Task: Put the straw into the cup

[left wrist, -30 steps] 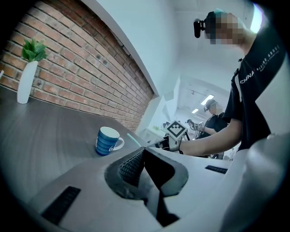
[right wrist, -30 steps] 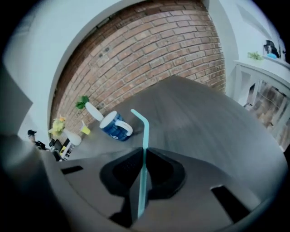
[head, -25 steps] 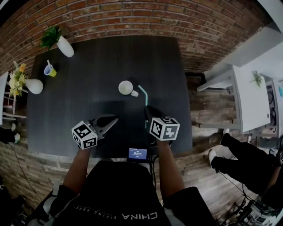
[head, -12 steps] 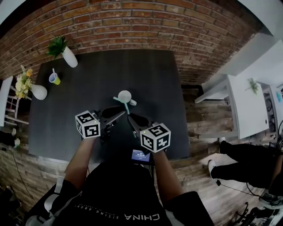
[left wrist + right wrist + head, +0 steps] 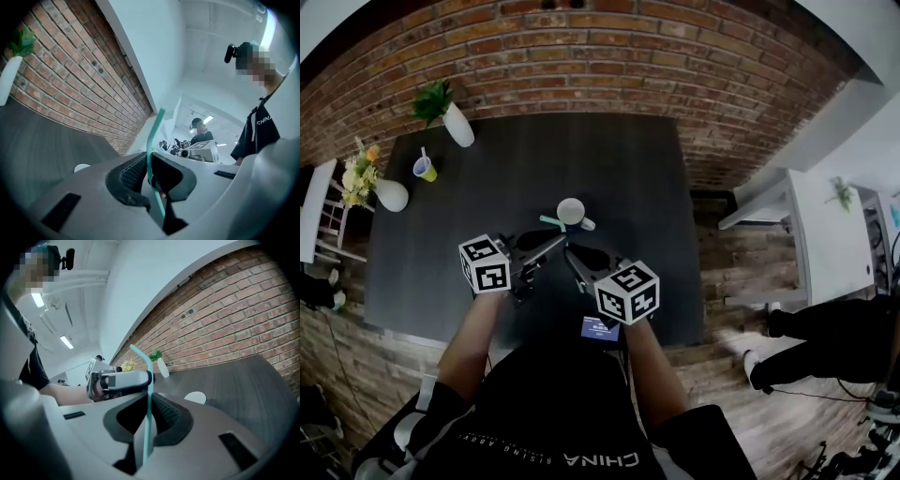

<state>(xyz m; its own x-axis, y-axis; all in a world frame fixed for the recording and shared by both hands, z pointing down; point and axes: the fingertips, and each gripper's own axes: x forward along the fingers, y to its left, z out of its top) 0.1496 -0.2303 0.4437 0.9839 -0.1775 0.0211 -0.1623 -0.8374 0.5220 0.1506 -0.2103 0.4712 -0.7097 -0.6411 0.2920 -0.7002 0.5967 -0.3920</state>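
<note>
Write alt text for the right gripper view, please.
A teal straw is clamped between the right gripper's jaws, and the left gripper also grips it farther along. Behind lie a dark table, a white cup and a brick wall.

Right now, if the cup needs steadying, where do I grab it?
Likely the handle, coming from the near-right. It juts that way off the upright cup, a grip there leaves the mouth open, and the straw tip crowds the near-left.
</note>
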